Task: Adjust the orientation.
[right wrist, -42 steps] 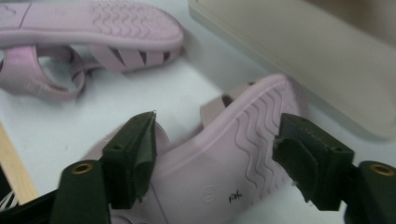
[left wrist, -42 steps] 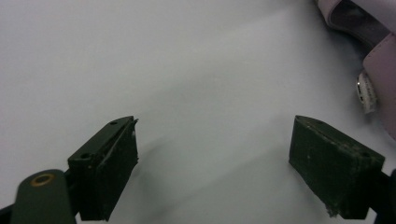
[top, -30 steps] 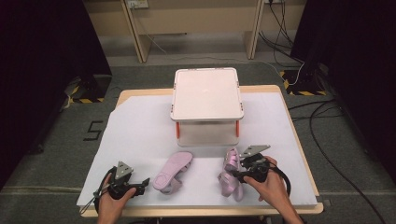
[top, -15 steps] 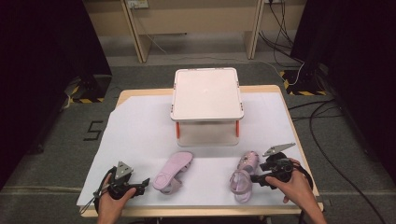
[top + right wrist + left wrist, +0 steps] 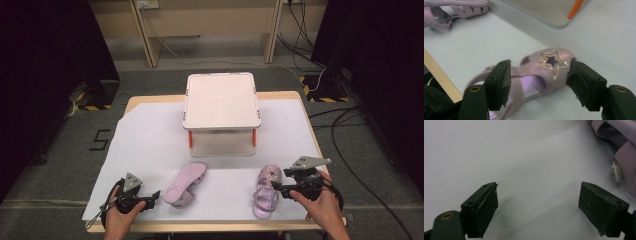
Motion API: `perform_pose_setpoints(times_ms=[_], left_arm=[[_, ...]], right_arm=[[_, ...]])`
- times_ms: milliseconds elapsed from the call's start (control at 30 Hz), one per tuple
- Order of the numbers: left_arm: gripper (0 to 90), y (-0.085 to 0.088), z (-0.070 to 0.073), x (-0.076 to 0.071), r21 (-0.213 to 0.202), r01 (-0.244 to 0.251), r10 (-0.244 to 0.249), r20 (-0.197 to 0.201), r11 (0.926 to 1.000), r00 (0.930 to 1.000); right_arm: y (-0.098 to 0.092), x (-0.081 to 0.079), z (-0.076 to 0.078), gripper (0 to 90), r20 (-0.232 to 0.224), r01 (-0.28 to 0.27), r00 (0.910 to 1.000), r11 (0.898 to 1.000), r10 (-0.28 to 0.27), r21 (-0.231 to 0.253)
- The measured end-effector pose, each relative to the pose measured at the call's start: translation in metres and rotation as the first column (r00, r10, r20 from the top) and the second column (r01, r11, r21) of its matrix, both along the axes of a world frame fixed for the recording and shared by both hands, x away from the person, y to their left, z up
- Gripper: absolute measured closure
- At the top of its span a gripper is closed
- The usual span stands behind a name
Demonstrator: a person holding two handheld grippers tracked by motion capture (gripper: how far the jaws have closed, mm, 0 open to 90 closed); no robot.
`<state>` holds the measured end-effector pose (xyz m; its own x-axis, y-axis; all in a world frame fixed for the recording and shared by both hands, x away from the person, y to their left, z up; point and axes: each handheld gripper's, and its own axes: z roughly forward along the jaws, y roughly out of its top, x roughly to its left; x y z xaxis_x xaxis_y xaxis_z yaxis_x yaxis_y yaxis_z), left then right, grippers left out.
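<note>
Two pink sandals lie on the white sheet. The left sandal (image 5: 186, 184) rests sole up; its strap and buckle show as the left sandal (image 5: 624, 157) at the top right of the left gripper view. My left gripper (image 5: 154, 195) (image 5: 539, 205) is open just left of it, with nothing between the jaws. The right sandal (image 5: 266, 192) (image 5: 549, 62) lies upright with its glitter star on top. My right gripper (image 5: 278, 186) (image 5: 539, 80) is open at its right side. Its jaws have just been opening and the pads do not touch the sandal.
A white low stand (image 5: 221, 100) (image 5: 544, 10) with orange legs sits at the middle back of the table. The wooden table edge (image 5: 215, 226) runs close to both hands. The other sandal (image 5: 456, 7) shows at the upper left of the right gripper view.
My right gripper carried the right sandal to the right, let it go on the sheet and drew back a little with wider jaws. The left gripper has stayed still.
</note>
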<state>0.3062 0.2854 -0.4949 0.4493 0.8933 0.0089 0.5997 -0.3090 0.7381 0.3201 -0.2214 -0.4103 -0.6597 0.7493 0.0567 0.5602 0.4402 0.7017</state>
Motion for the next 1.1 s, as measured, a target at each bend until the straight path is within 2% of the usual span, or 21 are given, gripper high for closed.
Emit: perform_pose_setpoints(times_ms=[100,233,333,533,667,800,1100], left_arm=[[15.5,0.000,0.000,0.001,0.001,-0.004,0.004,0.002,1.0000,1.0000],[15.5,-0.001,0.000,0.001,0.001,-0.002,0.002,0.001,1.0000,1.0000],[15.5,-0.002,0.000,0.002,0.002,0.000,0.000,0.001,1.0000,1.0000],[15.5,0.000,0.000,0.003,-0.001,-0.010,0.010,-0.001,1.0000,1.0000],[15.5,0.000,0.001,0.002,-0.003,-0.008,0.008,0.002,1.0000,1.0000],[15.6,0.000,0.001,0.001,-0.002,-0.006,0.006,0.001,1.0000,1.0000],[15.6,0.000,0.000,0.002,-0.005,-0.011,0.011,-0.001,0.9999,0.9999]], right_arm=[[0.007,-0.012,-0.005,35.1,0.024,-0.022,0.9995,1.000,0.022,0.002],[0.012,-0.023,-0.016,35.5,0.060,-0.005,0.9981,0.998,0.008,-0.057],[0.013,-0.020,-0.022,36.4,0.065,0.010,0.9979,0.998,-0.005,-0.070],[0.018,-0.017,-0.030,38.5,0.064,0.001,0.9979,0.996,0.005,-0.086],[0.020,-0.016,-0.032,43.2,0.080,0.005,0.9968,0.995,0.003,-0.098],[0.020,-0.015,-0.035,49.0,0.076,-0.006,0.9969,0.989,0.017,-0.149],[0.015,-0.012,-0.038,50.9,0.062,0.005,0.9981,0.992,0.003,-0.127]])
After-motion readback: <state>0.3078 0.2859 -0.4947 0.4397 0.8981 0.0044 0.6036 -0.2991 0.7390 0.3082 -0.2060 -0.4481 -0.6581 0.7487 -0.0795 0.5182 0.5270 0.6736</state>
